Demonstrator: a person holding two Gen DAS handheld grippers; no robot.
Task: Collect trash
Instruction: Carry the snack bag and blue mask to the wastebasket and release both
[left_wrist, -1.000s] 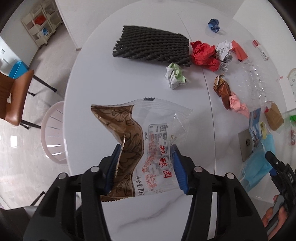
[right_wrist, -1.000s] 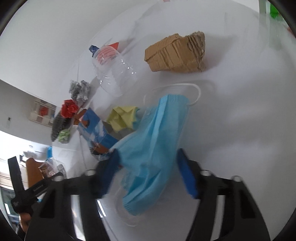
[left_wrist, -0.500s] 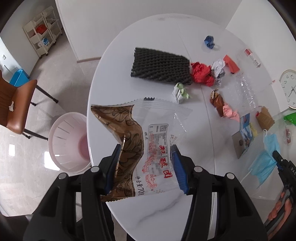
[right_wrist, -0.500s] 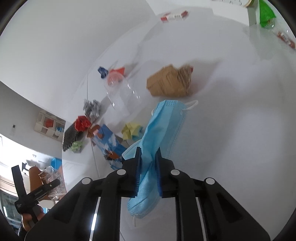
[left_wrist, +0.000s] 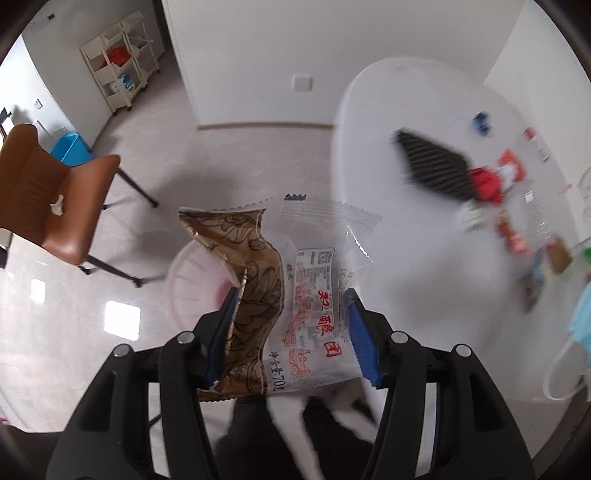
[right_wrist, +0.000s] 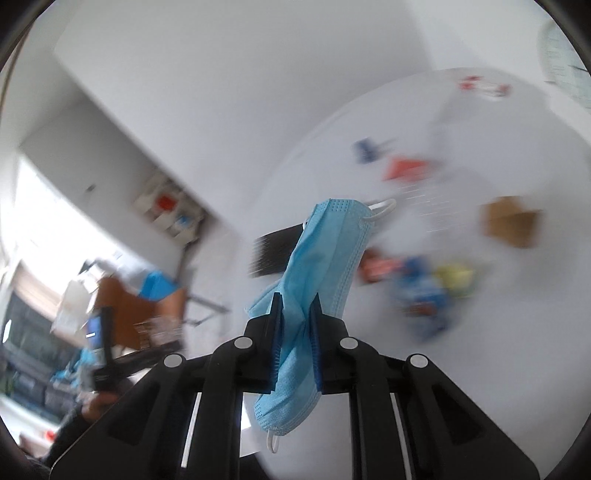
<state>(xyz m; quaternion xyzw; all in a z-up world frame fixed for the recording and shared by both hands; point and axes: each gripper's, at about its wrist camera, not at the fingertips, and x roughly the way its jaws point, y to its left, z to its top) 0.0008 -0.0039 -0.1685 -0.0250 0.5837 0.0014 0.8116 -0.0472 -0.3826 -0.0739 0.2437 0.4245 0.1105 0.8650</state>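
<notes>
The white round bench (left_wrist: 424, 258) carries blurred scraps toward its far edge. A pale pink basket (left_wrist: 192, 280) stands on the floor beside it. My left tool (left_wrist: 290, 332) is clamped on a snack wrapper (left_wrist: 295, 280) with red Chinese characters and "70", hanging over the basket. My right tool (right_wrist: 295, 325) pinches a blue face mask (right_wrist: 321, 266) off the bench.
</notes>
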